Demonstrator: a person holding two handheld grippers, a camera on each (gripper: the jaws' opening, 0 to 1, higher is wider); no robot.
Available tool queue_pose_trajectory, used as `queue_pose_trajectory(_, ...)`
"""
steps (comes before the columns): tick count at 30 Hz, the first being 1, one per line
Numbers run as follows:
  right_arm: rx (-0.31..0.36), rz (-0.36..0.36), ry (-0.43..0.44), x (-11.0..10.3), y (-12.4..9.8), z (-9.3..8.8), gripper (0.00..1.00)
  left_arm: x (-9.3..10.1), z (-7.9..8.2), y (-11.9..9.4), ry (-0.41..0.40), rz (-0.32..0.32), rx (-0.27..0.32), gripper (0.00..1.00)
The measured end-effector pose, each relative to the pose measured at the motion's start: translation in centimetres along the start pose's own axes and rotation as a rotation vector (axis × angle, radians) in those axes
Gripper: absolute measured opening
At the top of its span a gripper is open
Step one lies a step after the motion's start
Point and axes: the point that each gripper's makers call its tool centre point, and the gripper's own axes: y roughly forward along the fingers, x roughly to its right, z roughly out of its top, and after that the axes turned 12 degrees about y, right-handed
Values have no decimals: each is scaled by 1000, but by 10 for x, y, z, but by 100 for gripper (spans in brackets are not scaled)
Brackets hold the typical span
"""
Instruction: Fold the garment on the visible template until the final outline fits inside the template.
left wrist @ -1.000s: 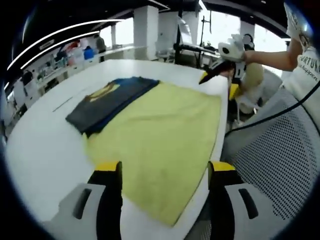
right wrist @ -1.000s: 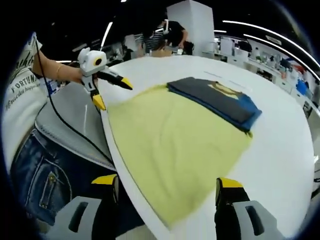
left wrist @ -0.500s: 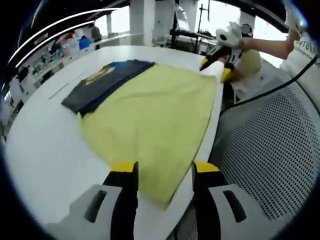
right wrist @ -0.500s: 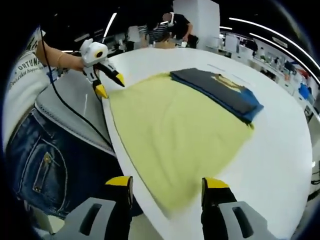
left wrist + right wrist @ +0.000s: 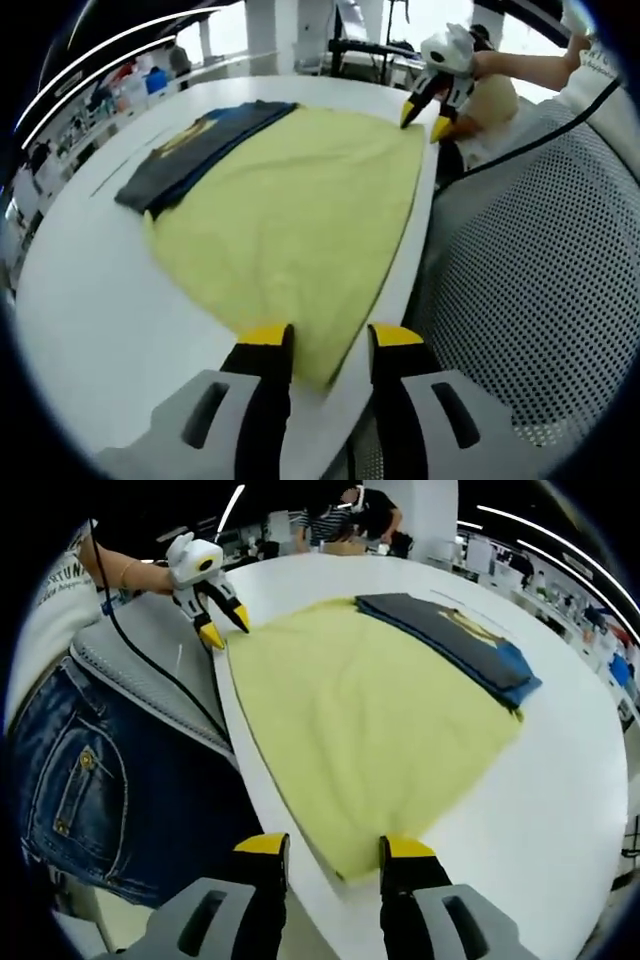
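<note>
Left gripper view: we see the left hand-held gripper point(image 5: 322, 345) low at the near edge of the white bench point(image 5: 90, 290), its yellow-tipped jaws set a narrow gap apart, straddling the near corner of the yellow garment point(image 5: 290, 200). Whether the jaws touch the cloth we cannot tell. The garment lies spread flat, one side running along the bench edge. At its far side a dark blue folded garment point(image 5: 195, 150) with a yellow print lies partly on it. At the far corner of the yellow garment the right hand-held gripper point(image 5: 425, 112) comes in, held by a person's hand point(image 5: 490, 62), its jaws pointing down at the cloth edge. A grey mesh chair back point(image 5: 540, 270) sits beside the bench.

In the right gripper view, the right hand-held gripper point(image 5: 334, 848) shows its jaws also narrowly apart around the yellow garment's point(image 5: 370, 710) corner at the bench point(image 5: 570, 800) edge. The left hand-held gripper point(image 5: 222, 620) is at the opposite corner, slightly parted. The folded garment point(image 5: 460, 640) lies along the far side. Blue jeans point(image 5: 90, 780) stand next to the bench.
</note>
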Motion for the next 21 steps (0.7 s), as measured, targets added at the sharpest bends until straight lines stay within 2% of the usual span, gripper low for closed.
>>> queue_pose_trajectory(4,-15,-19,-36,3,0,0,26,-1,-4,1,22,13,-22,25)
queue_pose_trajectory(7,-28,-27,-91,5,1,1,24,-2,-2,1,29,17,-17,25)
queue_pose_trajectory(13,-38,-22,-93,7,0,0,22,-1,0,2,90,33,-19,21)
queue_pose_trajectory(21,-29,-63,-78,19,1,4,5,-8,1,2,173,60,-60,8)
